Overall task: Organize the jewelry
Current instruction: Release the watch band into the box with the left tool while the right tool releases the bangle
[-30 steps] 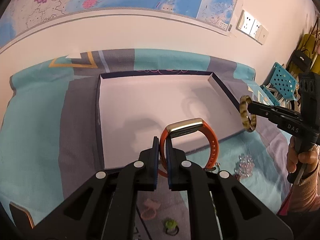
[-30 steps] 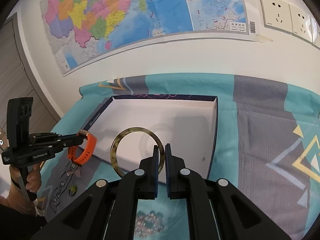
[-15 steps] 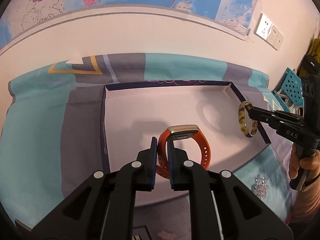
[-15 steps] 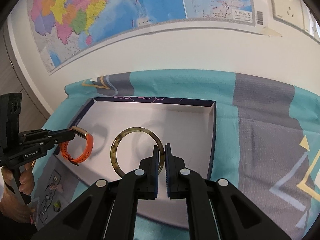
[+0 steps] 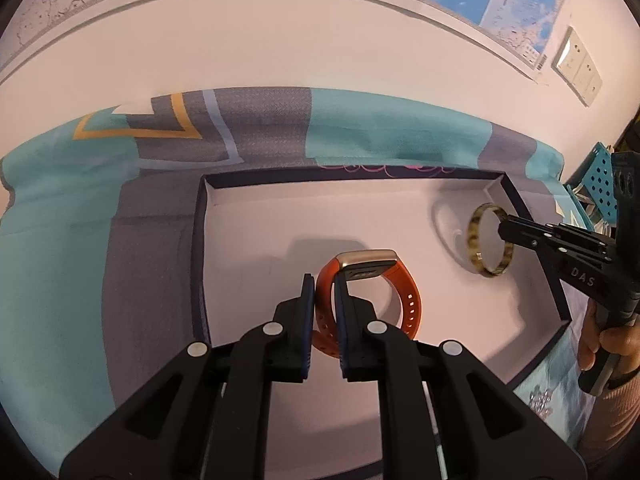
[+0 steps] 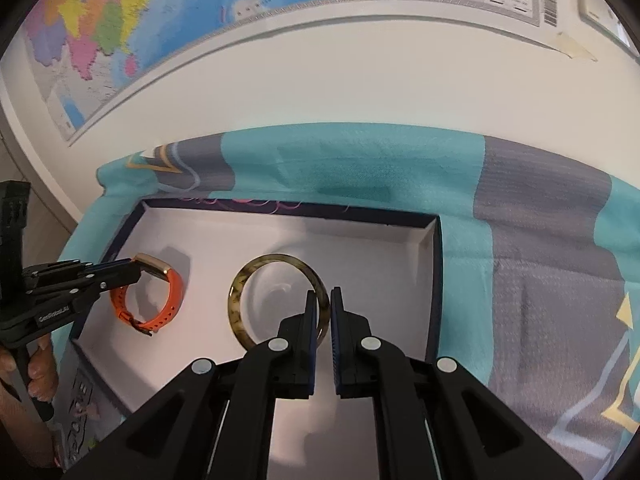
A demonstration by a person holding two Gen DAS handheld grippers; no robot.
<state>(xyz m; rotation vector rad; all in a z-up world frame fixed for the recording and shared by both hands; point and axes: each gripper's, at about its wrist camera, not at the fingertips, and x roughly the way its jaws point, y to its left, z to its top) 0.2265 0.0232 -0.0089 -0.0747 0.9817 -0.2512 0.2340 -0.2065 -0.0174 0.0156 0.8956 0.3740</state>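
Note:
My left gripper [image 5: 323, 282] is shut on the strap of an orange wristband [image 5: 404, 292] with a gold face, held over the white floor of a dark-rimmed box [image 5: 200, 240]. In the right wrist view the same wristband [image 6: 174, 292] hangs at the box's left end from that gripper [image 6: 136, 270]. My right gripper [image 6: 324, 296] is shut on a tortoiseshell bangle [image 6: 240, 292], held upright above the middle of the box [image 6: 438, 280]. From the left wrist view the bangle [image 5: 474, 236] and right gripper [image 5: 502, 228] sit near the box's right corner.
The box lies on a teal and grey patterned cloth [image 6: 540, 240] against a white wall with maps [image 6: 120, 20]. A clear beaded piece [image 5: 540, 400] rests on the cloth outside the box's near right side. A hand [image 5: 604, 344] grips the right tool's handle.
Both grippers have moved forward and down over the box, carrying the wristband and the bangle from its near edge to above its white floor. The grips are unchanged.

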